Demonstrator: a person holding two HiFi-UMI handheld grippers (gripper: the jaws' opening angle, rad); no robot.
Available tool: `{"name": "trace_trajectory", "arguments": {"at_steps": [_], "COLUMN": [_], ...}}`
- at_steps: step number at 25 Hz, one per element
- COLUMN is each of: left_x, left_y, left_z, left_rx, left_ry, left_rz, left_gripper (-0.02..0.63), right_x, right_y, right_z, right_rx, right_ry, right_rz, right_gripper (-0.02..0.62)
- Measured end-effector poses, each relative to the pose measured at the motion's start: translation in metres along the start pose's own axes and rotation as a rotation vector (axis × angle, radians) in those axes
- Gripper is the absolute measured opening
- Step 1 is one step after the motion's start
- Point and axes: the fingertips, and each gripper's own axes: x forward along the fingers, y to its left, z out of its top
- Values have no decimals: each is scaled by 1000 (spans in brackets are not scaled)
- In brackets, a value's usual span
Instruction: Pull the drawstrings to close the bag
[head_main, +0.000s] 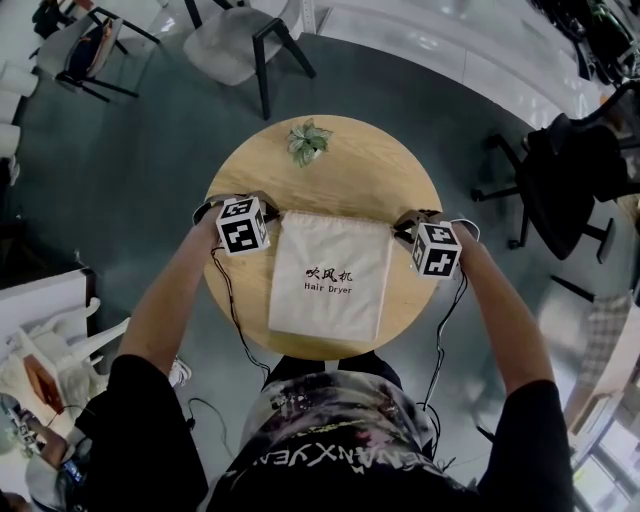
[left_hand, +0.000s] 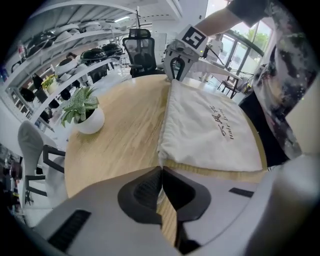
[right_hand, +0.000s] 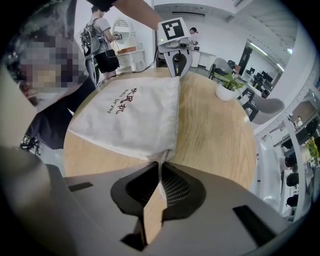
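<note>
Drawstrings (right_hand: 162, 181) barely discernible, clamped in left gripper (left_hand: 161, 170), right gripper (right_hand: 159, 165).

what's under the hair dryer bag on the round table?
The cream cloth drawstring bag lies flat on the round wooden table; only tabletop shows around its edges. Anything directly beneath the fabric, or inside it, is covered.

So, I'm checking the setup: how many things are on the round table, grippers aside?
2. The drawstring bag lies flat on the near half; the potted plant stands by the far edge. Nothing else shows there.
</note>
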Motion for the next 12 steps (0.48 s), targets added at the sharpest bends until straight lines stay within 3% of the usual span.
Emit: {"name": "trace_trajectory", "arguments": {"at_steps": [12], "left_x": [-2], "left_y": [2], "left_z": [0], "left_rx": [-198], "left_ry": [-91], "left_rz": [153], "left_gripper": [18], "right_x": [-1], "right_y": [0], "right_z": [-1], "right_rx": [78], "right_ry": [27], "right_rz": [-111], "right_gripper": [17]}}
